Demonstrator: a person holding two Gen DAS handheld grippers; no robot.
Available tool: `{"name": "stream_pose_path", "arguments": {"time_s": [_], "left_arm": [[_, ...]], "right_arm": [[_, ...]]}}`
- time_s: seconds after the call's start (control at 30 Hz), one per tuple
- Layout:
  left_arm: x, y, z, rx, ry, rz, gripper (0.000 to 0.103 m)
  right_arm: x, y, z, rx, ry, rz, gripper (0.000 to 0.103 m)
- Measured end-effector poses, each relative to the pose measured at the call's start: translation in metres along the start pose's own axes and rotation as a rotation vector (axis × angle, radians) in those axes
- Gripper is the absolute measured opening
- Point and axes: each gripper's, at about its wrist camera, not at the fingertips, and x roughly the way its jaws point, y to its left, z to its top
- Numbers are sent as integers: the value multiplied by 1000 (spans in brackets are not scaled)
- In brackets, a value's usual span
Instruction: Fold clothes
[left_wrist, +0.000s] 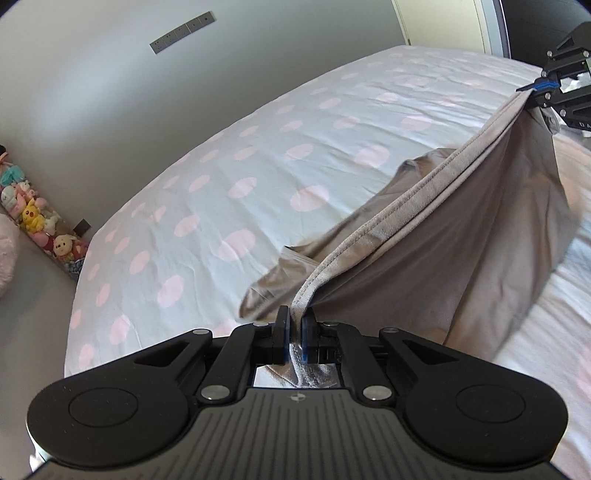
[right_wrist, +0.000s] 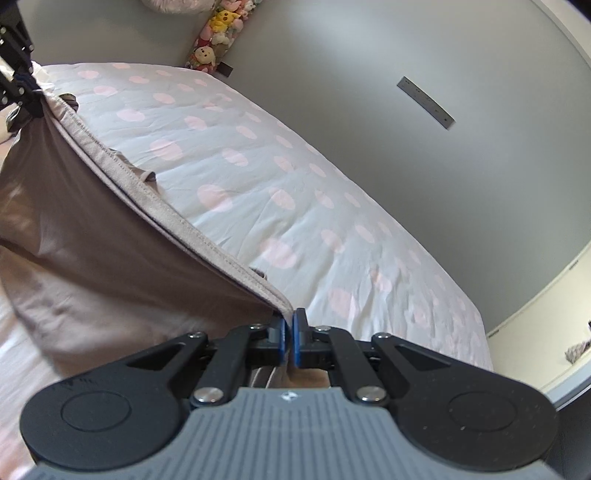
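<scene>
My polka-dot bedsheet fills a grey-walled room (plush toys line the floor); my left gripper and right gripper pinch the taupe garment's hem.

garment lower hem: blurred | bed near edge: hidden behind garment | toys: cut off by left edge

Garment stretched between left gripper and right gripper, hem edge pinched at each end, body hanging below the taut hem, lower folds resting on bed. Bed spread out beyond the garment, wall behind it. Row of plush toys on the floor against the wall, beside the bed's far corner.
</scene>
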Motion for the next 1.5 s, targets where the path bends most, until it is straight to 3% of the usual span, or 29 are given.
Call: {"name": "stream_pose_path", "arguments": {"time_s": [0.3, 0.47, 0.57, 0.67, 0.73, 0.8, 1.0, 1.2, 1.33, 1.5], "left_arm": [[99, 25, 24, 66, 98, -3, 4], [149, 29, 16, 13, 139, -50, 5], [168, 33, 11, -41, 139, -69, 10], [176, 39, 5, -103, 122, -59, 24], [172, 46, 1, -145, 100, -34, 45], [164, 54, -6, -189, 88, -34, 51], [127, 66, -33, -318, 116, -96, 52], [66, 47, -80, -454, 90, -160, 52], [36, 23, -109, -551, 80, -186, 46], [17, -1, -126, -591, 56, -167, 45]], "right_arm": [[122, 3, 12, -31, 58, 72, 5], [169, 13, 0, -8, 106, 119, 5], [185, 17, -9, -6, 125, 132, 7], [193, 11, -14, 46, 120, 124, 22], [192, 1, -17, 123, 111, 126, 40], [188, -13, -20, 218, 110, 157, 43], [150, -34, -44, 446, 112, 236, 51], [75, -21, -86, 596, 92, 205, 51], [32, 6, -114, 665, 108, 166, 44], [0, 32, -139, 704, 109, 130, 42]]}}
